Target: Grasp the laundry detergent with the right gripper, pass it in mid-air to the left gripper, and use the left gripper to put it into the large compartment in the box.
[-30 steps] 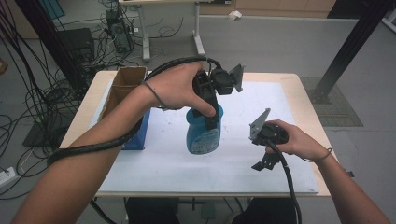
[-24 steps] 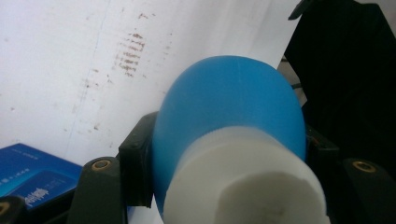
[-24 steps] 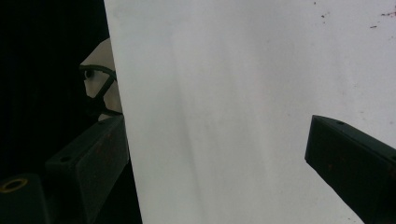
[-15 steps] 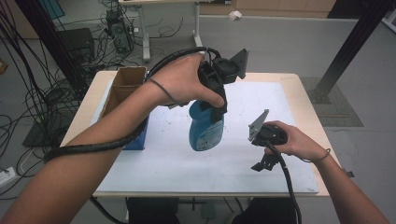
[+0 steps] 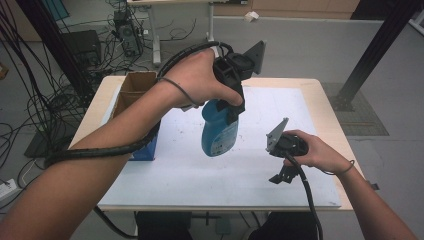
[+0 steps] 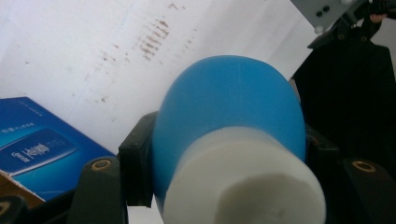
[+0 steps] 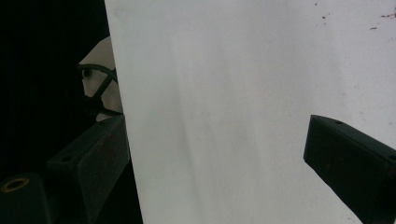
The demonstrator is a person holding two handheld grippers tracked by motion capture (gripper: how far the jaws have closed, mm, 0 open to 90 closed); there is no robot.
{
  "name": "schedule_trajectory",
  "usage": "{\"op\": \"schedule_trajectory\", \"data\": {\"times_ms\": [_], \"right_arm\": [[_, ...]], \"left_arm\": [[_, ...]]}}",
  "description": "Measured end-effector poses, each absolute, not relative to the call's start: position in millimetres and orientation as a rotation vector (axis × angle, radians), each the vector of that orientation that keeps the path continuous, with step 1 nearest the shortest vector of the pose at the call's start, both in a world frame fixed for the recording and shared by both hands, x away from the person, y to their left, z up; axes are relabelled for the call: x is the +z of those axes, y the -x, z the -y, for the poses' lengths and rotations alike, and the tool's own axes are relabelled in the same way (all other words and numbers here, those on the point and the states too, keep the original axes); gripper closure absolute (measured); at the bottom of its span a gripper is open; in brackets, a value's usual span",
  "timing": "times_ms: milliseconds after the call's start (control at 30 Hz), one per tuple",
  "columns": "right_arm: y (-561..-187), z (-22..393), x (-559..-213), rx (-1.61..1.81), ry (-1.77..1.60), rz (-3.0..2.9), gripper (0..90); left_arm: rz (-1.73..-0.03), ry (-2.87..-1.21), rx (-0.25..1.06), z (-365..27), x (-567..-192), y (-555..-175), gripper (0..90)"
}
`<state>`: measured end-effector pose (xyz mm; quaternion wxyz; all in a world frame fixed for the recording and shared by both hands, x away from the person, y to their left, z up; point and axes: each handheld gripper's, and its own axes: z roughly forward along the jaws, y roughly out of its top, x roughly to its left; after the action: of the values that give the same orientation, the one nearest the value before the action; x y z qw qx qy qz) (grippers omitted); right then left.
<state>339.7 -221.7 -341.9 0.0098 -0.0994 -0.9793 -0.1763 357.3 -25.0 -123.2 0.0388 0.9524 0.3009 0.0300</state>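
The left claw (image 5: 231, 107) is clamped on the neck of a blue plastic bottle (image 5: 220, 134) — hanging upright above the white-covered desk (image 5: 190, 170), just left of the right claw (image 5: 281, 176), which gapes empty.

Grey floor (image 5: 310, 45) (tangled cables (image 5: 30, 110) at left), wooden table (image 5: 325, 100).

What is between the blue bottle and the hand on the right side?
Just bare white table cover, seen in the high view, lies between the blue bottle and the right gripper.
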Motion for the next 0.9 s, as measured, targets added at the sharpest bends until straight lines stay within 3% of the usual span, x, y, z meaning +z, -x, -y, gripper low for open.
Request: {"op": "schedule_trajectory", "data": {"times_ms": [300,900], "right_arm": [[-340.6,221.2,-341.4,-0.558,0.304,3.061,6.8],[-340.6,215.9,-344.0,-0.569,0.297,3.053,6.7]], "left_arm": [[-0.988,-2.863,0.091,13.5,-101.4,-370.9,37.4],[-1.292,-2.72,0.149,-38.5,-59.2,-410.6,37.5]]}}
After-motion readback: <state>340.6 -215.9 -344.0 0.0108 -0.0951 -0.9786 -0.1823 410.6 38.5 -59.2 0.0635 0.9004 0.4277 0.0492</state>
